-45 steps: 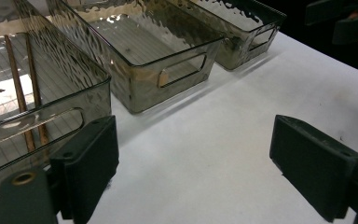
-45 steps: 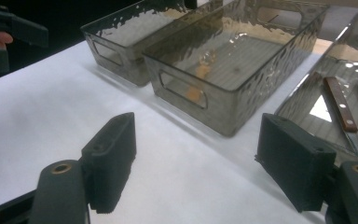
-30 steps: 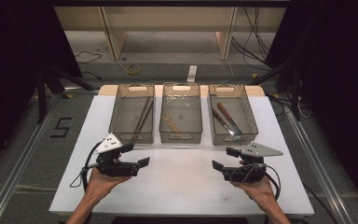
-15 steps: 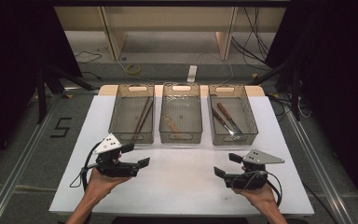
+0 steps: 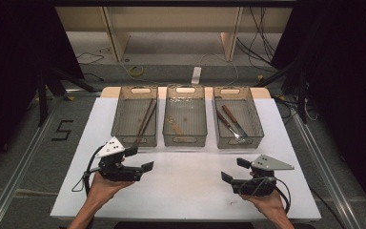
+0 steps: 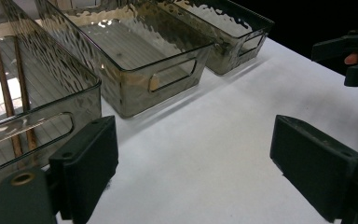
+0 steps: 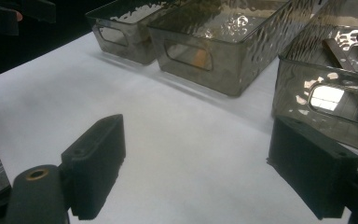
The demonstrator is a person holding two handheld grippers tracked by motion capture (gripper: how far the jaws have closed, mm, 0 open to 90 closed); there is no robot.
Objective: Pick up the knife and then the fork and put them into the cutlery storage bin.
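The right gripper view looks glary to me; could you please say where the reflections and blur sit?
Right gripper view: bright glare on the rippled, smoky clear plastic bins, while the right hand-held gripper has soft, blurred black jaws. High view: evenly lit white table, dark surroundings.

Glossy, rippled smoked-plastic bins (image 5: 185, 121); matt white bench (image 5: 186, 191); matt black plastic hand-held gripper (image 5: 139, 159) at 7 o'clock.

A white rectangular worktop (image 5: 186, 191) stands on grey carpeted floor (image 5: 24, 152) (marked with a black "5" (image 5: 63, 130)), beneath pale wooden shelving (image 5: 171, 21).
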